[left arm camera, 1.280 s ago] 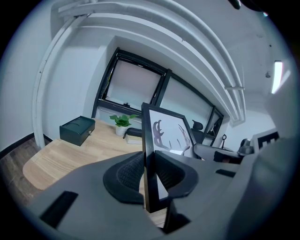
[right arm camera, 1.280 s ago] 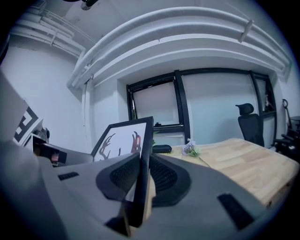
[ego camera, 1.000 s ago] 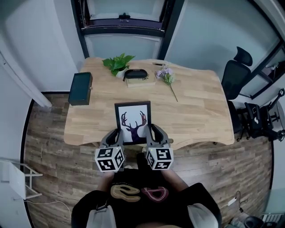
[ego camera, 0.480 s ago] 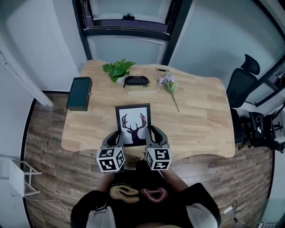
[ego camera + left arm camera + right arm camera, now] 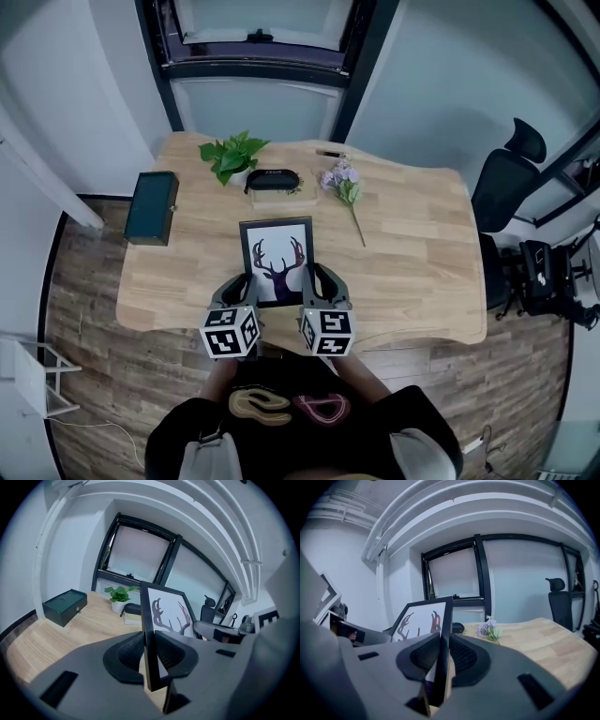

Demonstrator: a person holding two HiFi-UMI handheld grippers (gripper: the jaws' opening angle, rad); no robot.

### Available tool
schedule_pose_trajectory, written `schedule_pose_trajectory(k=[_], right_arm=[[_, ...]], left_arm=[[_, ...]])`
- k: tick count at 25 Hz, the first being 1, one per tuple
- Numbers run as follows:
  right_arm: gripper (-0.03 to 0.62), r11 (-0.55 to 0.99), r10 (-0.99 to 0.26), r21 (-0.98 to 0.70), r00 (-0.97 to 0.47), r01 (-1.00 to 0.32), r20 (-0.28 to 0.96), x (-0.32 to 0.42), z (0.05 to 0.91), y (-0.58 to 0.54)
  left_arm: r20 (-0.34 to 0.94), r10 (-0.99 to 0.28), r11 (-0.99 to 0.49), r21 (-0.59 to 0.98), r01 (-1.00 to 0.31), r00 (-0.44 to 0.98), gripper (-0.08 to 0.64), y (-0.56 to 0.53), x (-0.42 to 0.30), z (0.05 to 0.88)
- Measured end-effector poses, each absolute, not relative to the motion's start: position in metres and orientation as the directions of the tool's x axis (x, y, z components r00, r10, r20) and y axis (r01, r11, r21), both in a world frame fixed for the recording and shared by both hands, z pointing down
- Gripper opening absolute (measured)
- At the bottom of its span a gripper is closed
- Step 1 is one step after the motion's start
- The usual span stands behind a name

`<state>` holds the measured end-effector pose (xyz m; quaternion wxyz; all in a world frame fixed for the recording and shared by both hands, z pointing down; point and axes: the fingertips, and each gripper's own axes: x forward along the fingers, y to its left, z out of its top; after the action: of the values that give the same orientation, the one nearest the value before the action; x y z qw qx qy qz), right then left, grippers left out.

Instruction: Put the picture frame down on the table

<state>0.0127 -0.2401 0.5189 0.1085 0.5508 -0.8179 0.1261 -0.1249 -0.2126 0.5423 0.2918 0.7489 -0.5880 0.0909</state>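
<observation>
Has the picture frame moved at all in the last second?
Yes. The picture frame has gone farther in over the table, away from its near edge and closer to the black case.

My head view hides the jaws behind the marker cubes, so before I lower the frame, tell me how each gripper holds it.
Observer: The left gripper is shut on the frame, pinching its left edge from both sides.
Operator: Now the right one.
Observer: The right gripper is shut on the frame's right edge in the same way.
Operator: Report whether the frame's bottom is on the table.
Observer: In the left gripper view its lower corner sticks out below the jaws, with the table showing beyond it. Whether they touch cannot be told.
</observation>
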Motion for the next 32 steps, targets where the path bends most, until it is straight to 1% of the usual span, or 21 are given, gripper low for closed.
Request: schedule_pose_trajectory(k=[8, 20, 32], right_arm=[[0.072, 0.348, -0.861, -0.104, -0.362, -0.932, 0.357, 0.03, 0.529, -0.265], [0.072, 0.341, -0.817, -0.143, -0.368, -0.929, 0.445, 0.043, 0.56, -0.282], [0.072, 0.337, -0.791, -0.144, -0.362, -0.931, 0.494, 0.05, 0.583, -0.291]], left_arm=[[0.499, -0.821, -0.117, 0.327, -0.938, 0.277, 0.081, -0.237, -0.108, 0.55], [0.563, -0.78, -0.097, 0.324, -0.941, 0.274, 0.081, -0.251, -0.095, 0.576], [0.604, -0.748, -0.087, 0.321, -0.943, 0.274, 0.081, -0.26, -0.087, 0.599]])
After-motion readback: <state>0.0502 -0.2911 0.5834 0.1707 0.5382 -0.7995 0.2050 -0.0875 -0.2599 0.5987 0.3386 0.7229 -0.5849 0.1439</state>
